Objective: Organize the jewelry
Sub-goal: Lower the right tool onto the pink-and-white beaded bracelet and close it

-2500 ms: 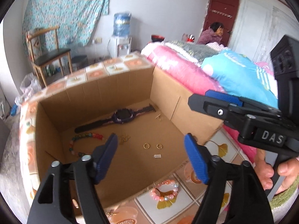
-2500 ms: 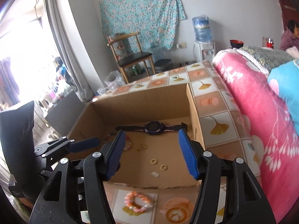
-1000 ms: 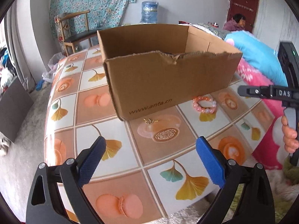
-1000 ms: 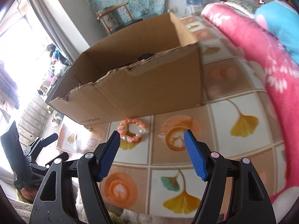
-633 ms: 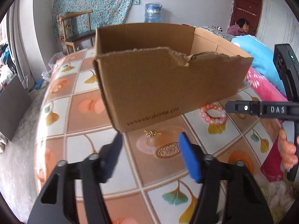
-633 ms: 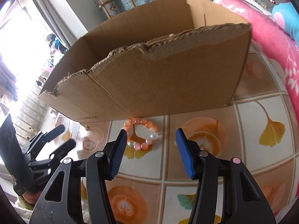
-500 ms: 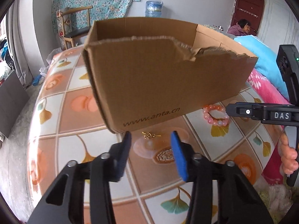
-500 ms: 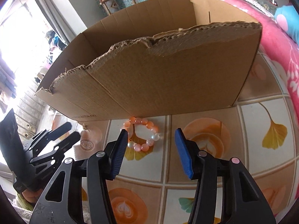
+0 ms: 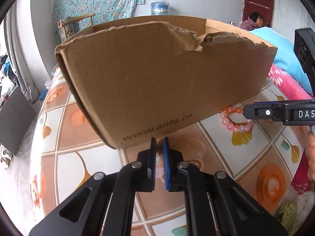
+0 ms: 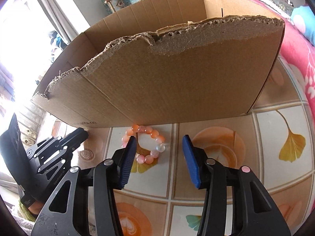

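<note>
**Both tongs down at the foot of the box**

A table (image 9: 65, 163) in a tiled cloth of ginkgo leaves and coffee cups carries a torn-edged cardboard box (image 9: 157, 82), printed "www.anta.cn" low on its near wall.

The right gripper (image 10: 159, 147) sits low over the cloth in front of that wall. Its jaws stand apart, having just been narrowing, and they straddle one side of a bracelet (image 10: 149, 145) of pink and orange beads that lies flat on the cloth, touching the foot of the box. The left blue pad is at the beads; whether it presses them cannot be told.

The left gripper (image 9: 159, 147) is down at the box's base too, its jaws nearly pressed together after closing. A small gold trinket (image 9: 158, 153) shows in the slit between the pads, apparently pinched.
</note>
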A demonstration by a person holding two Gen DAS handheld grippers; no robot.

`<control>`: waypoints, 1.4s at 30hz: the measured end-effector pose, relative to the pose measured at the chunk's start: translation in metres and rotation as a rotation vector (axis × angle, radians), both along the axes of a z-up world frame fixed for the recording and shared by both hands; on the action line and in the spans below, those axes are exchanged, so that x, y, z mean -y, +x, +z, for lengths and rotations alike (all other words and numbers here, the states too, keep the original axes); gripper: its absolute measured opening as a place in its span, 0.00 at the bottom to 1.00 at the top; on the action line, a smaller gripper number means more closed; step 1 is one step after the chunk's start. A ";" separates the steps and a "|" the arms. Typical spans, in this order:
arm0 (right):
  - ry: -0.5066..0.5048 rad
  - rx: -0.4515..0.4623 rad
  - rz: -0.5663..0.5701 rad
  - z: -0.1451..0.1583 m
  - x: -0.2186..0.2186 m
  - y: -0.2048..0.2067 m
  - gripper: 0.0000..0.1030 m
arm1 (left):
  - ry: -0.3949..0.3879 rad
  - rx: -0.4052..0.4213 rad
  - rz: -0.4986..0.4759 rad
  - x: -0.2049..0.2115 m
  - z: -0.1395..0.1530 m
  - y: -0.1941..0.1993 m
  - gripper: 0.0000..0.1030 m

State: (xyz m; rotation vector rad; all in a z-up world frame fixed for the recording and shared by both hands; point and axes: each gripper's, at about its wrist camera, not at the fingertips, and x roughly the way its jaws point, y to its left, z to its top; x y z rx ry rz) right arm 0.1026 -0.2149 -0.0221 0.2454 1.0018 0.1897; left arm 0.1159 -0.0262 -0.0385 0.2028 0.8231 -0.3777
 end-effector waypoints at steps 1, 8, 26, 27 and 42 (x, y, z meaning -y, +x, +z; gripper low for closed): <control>-0.003 0.001 0.003 0.000 0.000 0.000 0.40 | 0.001 0.001 -0.003 0.000 0.000 0.000 0.05; -0.061 0.006 0.026 -0.002 -0.011 0.001 0.30 | 0.017 -0.010 -0.023 0.002 0.000 -0.011 0.05; -0.151 0.014 0.003 -0.008 -0.017 -0.012 0.07 | 0.029 -0.026 -0.007 0.004 0.001 -0.016 0.05; -0.150 0.012 -0.003 -0.008 -0.015 -0.014 0.07 | 0.032 -0.026 -0.008 0.005 0.001 -0.016 0.05; -0.118 0.012 -0.042 -0.016 0.005 -0.026 0.07 | 0.057 -0.076 0.021 0.007 0.003 -0.014 0.05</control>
